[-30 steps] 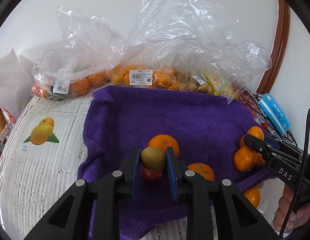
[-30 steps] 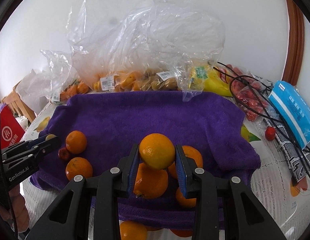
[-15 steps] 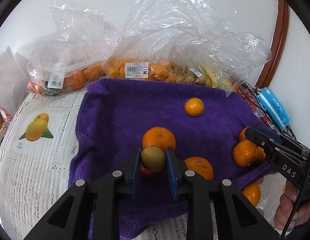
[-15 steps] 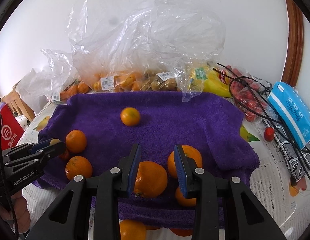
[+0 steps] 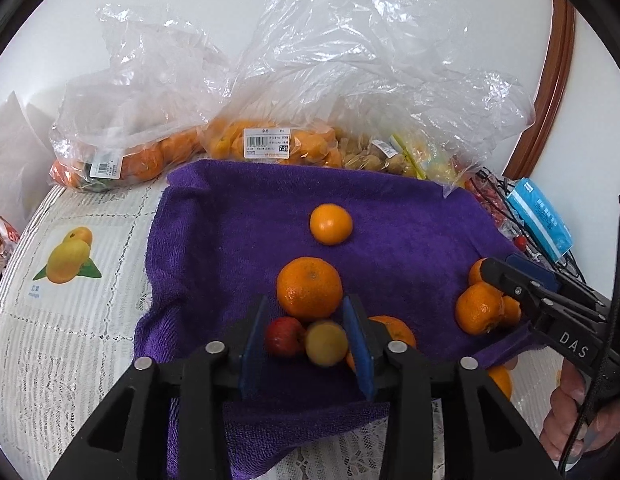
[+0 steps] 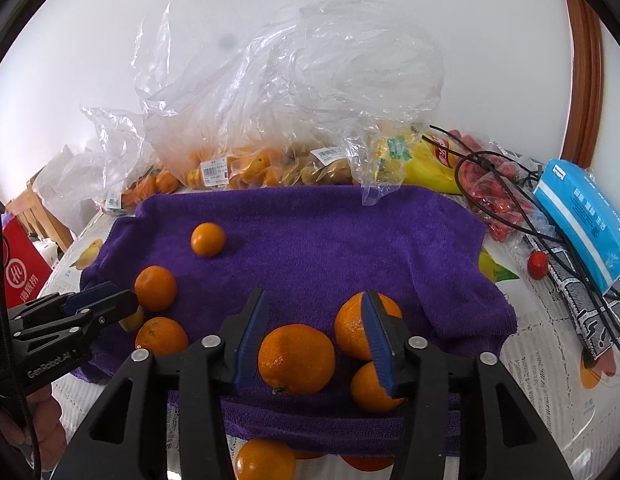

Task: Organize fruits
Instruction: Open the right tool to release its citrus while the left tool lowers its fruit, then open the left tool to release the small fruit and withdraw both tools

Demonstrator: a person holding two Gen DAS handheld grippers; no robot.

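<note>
Rolled away to the upper middle of the purple towel (image 5: 389,208) since a second ago: small orange (image 5: 331,224), once clamped in the right gripper (image 6: 314,330), now lying alone. Released too: yellow-green fruit (image 5: 325,343), dropped from the left gripper (image 5: 306,338) onto the towel, blurred, touching a small red apple (image 5: 284,336).

Left gripper at lower centre of its own view, jaws just been opening, now narrowly parted, the yellow-green fruit and apple between them but pads clear of both. Large mandarin (image 5: 310,287) just above the tips.

Right gripper at lower centre of its own view, jaws just been opening, moderately spread, gripping nothing; a mandarin (image 6: 296,359) on the towel showing in the gap, untouched. Two more mandarins (image 6: 355,330) partly behind the right-hand finger.

Along the towel's far edge, upper frame: clear plastic bags (image 6: 270,120) of fruit. Blue packet (image 6: 585,216) at far right.
</note>
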